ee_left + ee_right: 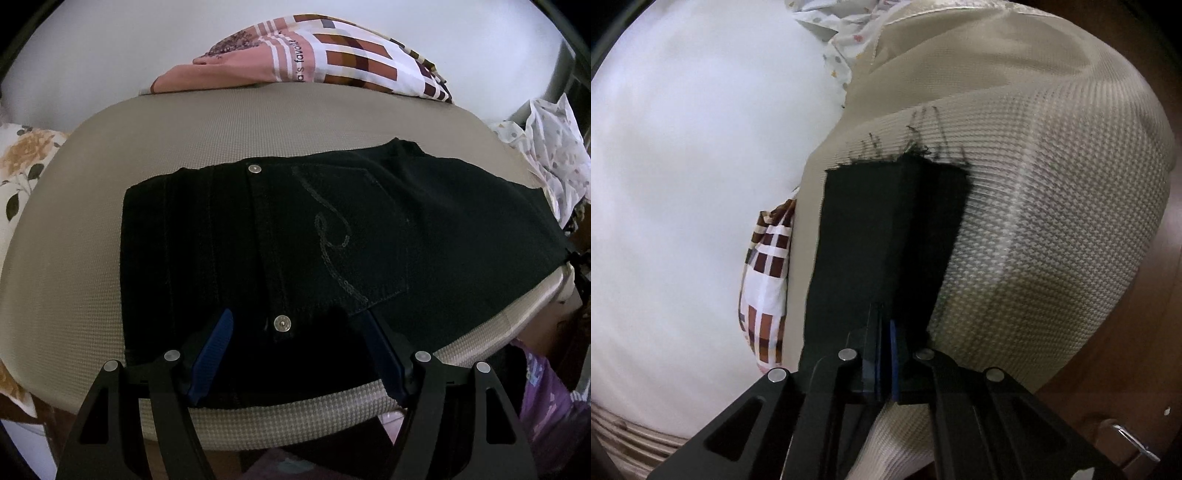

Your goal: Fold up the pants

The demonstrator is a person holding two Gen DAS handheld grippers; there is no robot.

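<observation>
Pants (332, 236) lie across the beige cushion (184, 140), long axis running side to side, waistband end under your left gripper (295, 328) and the legs trailing off towards the cushion's right edge. Your left tongs stand spread over the waist near the front edge, straddling a rivet and pinching nothing, tilted steeply down. Your right gripper (884, 325) is nearer the leg end (frayed hems ahead of it), its fingers pressed together on dark cloth, held almost level. The fold likely turns on carrying that leg end leftwards to the waist.
</observation>
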